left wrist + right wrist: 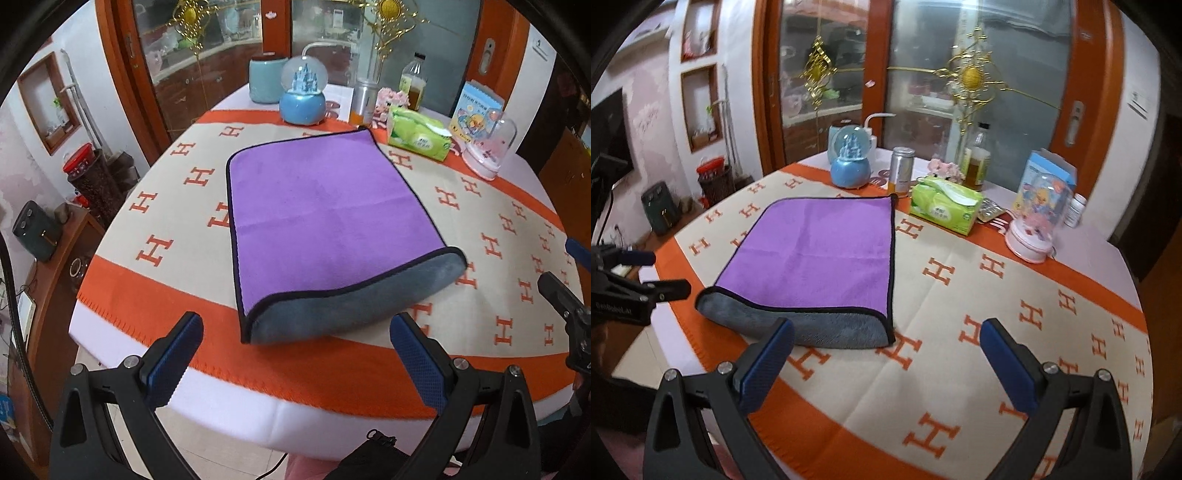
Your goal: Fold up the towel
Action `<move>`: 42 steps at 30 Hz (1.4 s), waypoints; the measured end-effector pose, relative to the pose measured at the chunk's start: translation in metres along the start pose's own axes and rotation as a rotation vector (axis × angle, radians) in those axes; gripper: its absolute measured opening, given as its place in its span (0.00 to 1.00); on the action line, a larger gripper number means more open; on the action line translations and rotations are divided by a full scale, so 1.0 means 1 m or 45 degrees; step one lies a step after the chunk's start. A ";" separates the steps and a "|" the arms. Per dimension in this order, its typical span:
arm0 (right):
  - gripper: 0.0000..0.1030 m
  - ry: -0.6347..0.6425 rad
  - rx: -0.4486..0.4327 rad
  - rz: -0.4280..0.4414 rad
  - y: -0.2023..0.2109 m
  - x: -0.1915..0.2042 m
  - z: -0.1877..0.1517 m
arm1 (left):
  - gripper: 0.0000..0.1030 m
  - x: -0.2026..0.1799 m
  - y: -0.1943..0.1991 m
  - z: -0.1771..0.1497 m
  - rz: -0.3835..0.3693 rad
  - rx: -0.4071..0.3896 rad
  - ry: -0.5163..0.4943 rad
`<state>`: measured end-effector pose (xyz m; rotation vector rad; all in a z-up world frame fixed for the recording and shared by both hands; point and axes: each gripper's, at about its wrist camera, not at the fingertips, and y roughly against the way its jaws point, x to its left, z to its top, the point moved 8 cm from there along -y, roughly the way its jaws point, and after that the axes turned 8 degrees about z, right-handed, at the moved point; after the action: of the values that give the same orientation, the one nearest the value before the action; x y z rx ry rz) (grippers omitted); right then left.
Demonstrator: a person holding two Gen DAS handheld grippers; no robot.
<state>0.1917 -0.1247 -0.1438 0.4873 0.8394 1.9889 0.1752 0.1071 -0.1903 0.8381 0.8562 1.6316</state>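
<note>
A purple towel (325, 206) with a grey underside and black trim lies folded on the table, its rounded grey fold nearest me. It also shows in the right wrist view (820, 254). My left gripper (295, 332) is open and empty, hovering at the table's near edge just in front of the fold. My right gripper (886, 339) is open and empty above the cloth, to the right of the towel's near right corner. The left gripper (639, 273) shows at the left edge of the right wrist view.
An orange and cream tablecloth (960, 332) with H marks covers the table. At the back stand a blue snow globe (303, 96), a green tissue pack (417, 136), a can (901, 170), a bottle (413, 81), a pink dome ornament (1034, 229) and a book box (1049, 181).
</note>
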 end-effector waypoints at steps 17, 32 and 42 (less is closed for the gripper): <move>0.82 0.072 0.269 0.105 -0.109 -0.002 -0.014 | 0.98 0.018 -0.099 0.010 -0.066 0.244 -0.114; 0.53 0.073 0.377 0.175 -0.140 0.005 -0.029 | 0.79 0.004 -0.124 -0.009 -0.179 0.393 -0.109; 0.36 0.070 0.371 0.163 -0.135 0.002 -0.029 | 0.44 0.006 -0.111 -0.019 -0.200 0.402 -0.051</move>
<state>0.2520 -0.0838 -0.2612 0.6695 1.1663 2.0121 0.2103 0.1308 -0.2946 0.9907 1.1406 1.3571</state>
